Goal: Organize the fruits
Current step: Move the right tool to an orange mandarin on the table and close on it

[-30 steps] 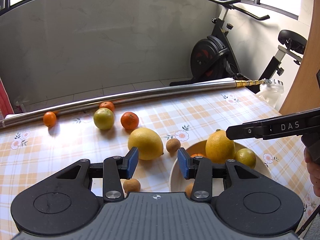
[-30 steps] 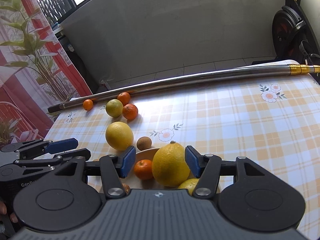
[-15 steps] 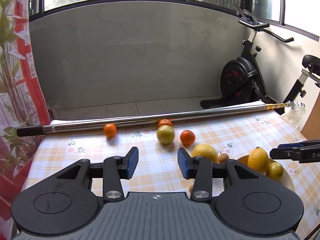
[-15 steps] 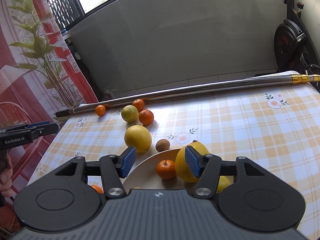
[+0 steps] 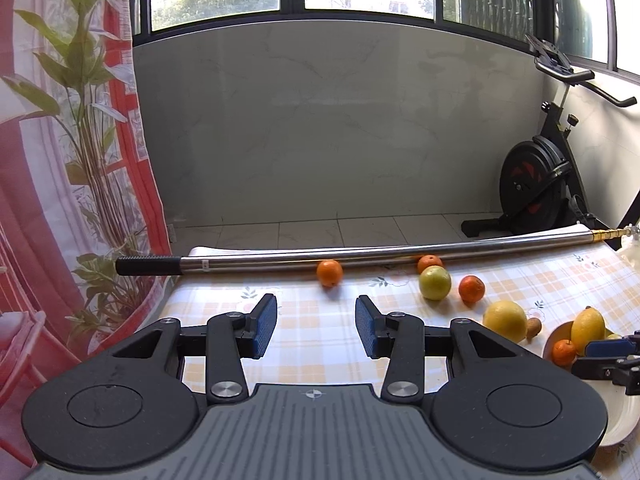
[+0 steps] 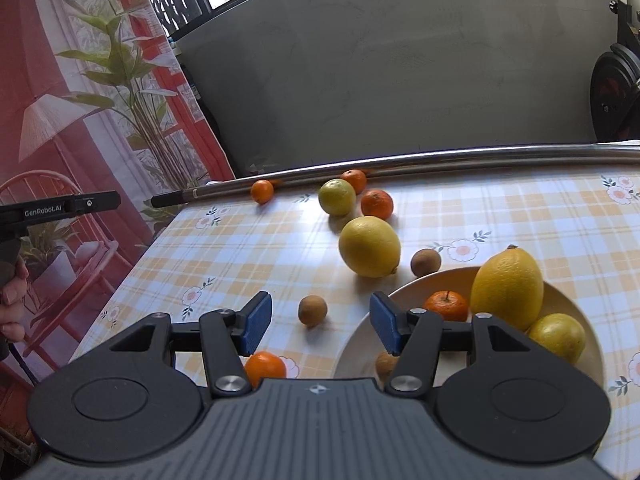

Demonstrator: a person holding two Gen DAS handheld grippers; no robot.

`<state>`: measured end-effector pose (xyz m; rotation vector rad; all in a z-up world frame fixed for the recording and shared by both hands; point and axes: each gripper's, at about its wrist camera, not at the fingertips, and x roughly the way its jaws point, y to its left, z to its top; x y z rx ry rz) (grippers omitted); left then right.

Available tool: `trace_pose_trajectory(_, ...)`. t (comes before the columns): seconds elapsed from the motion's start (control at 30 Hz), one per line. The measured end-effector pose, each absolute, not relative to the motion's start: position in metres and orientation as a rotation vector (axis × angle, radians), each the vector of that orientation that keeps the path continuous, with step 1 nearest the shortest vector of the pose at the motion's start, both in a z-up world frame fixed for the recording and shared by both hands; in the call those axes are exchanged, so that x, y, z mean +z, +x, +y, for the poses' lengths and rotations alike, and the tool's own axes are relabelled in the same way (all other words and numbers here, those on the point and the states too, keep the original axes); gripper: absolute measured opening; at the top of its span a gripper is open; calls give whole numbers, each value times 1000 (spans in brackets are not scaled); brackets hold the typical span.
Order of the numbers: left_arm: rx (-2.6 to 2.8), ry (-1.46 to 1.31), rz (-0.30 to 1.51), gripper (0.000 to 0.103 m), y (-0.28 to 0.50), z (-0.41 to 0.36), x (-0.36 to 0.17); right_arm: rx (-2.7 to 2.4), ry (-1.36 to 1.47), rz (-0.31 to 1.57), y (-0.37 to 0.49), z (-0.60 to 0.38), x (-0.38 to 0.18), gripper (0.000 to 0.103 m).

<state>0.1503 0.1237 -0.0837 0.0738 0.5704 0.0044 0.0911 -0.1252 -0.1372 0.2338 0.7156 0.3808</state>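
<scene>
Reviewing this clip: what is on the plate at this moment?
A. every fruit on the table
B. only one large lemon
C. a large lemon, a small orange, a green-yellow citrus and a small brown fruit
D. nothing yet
C: the right wrist view shows the plate holding a large lemon, a small orange, a green-yellow citrus and a small brown fruit.

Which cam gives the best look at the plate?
Right wrist: the plate sits close, most of its rim visible, with fruit on it. In the left wrist view the plate is only a sliver at the right edge, partly behind the right gripper.
</scene>
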Motion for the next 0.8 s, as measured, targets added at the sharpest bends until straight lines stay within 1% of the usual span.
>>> trace_pose_trajectory(0.37, 49, 58, 586, 46, 141, 149, -93, 469, 197, 797, 93, -81, -164, 57)
trace_pose_trajectory(0.8, 62, 28, 619, 46, 147, 157, -104, 470, 172, 879, 100, -68, -186, 55)
